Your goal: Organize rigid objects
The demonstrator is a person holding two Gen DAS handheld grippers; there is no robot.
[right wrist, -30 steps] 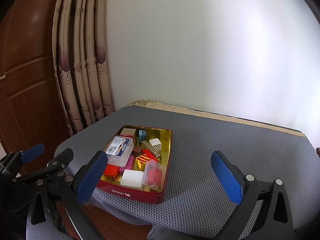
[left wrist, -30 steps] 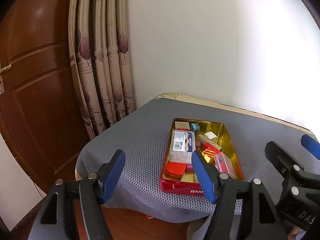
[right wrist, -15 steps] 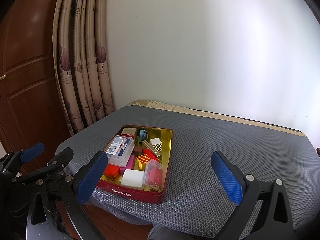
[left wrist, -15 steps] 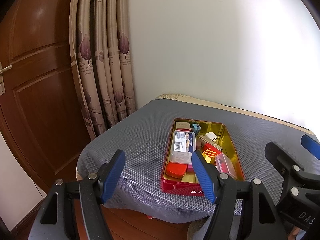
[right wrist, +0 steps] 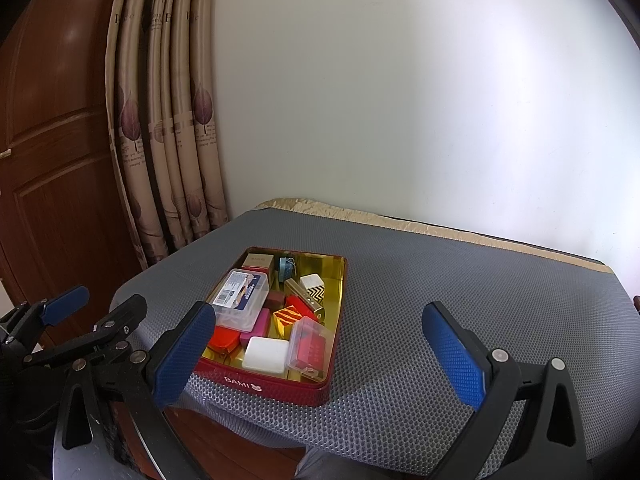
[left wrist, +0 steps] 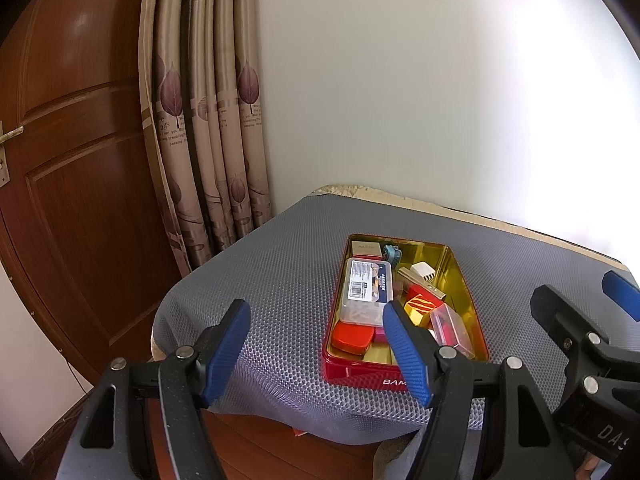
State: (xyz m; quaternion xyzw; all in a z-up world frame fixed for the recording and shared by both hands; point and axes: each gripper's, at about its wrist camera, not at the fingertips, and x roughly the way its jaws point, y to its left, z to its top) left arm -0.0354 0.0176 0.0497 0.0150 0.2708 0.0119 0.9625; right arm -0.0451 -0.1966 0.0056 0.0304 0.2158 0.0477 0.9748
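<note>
Both tools, left tool (left wrist: 316, 344) and right tool (right wrist: 320, 354), hover spread wide and empty before the red tin (right wrist: 280, 386), which sits crammed near the grey-matted surface's (right wrist: 460, 280) front edge. A clumsy nudge could push the tin off.

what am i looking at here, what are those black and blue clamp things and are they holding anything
They are two hand-held claws, one in each of a person's hands, each carrying a wide-angle camera that looks out along its two blue-padded fingers. One picture comes from the left claw, the other from the right claw. Each view also catches the other claw at its edge. Ahead is a table under a grey mesh mat. On it sits an open red tin full of small items, such as a clear labelled box and a white block. Both claws are open and hold nothing.
</note>
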